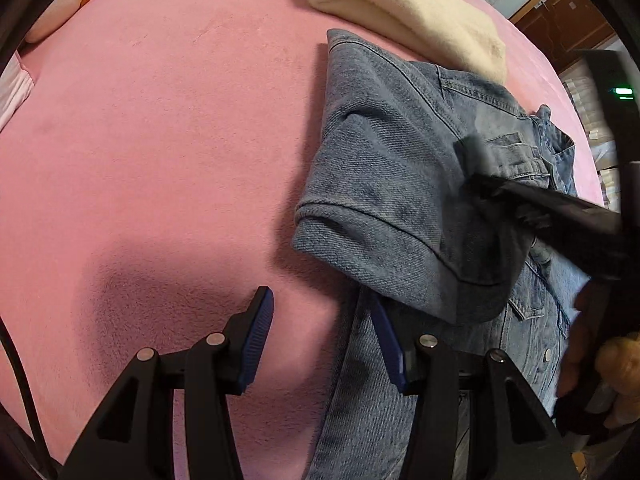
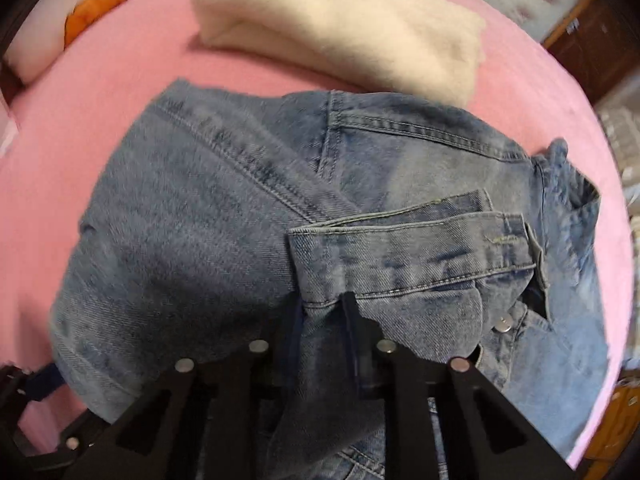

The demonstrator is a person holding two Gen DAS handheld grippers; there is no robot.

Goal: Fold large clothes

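Note:
A blue denim jacket (image 1: 400, 184) lies partly folded on the pink bed (image 1: 160, 140), a sleeve folded across its body. My left gripper (image 1: 324, 344) is open and empty at the jacket's left edge, its right finger (image 1: 390, 344) against the denim. My right gripper (image 2: 322, 340) is shut on a fold of the denim jacket (image 2: 240, 220), just below the sleeve cuff (image 2: 412, 248). The right gripper also shows in the left wrist view (image 1: 480, 160), blurred, over the jacket.
A folded cream fleece garment (image 1: 404, 12) lies just beyond the jacket, touching its far edge; it also shows in the right wrist view (image 2: 340, 28). A pillow with an orange print (image 2: 80, 12) sits at the far left. Wooden furniture (image 1: 572, 16) stands beyond the bed.

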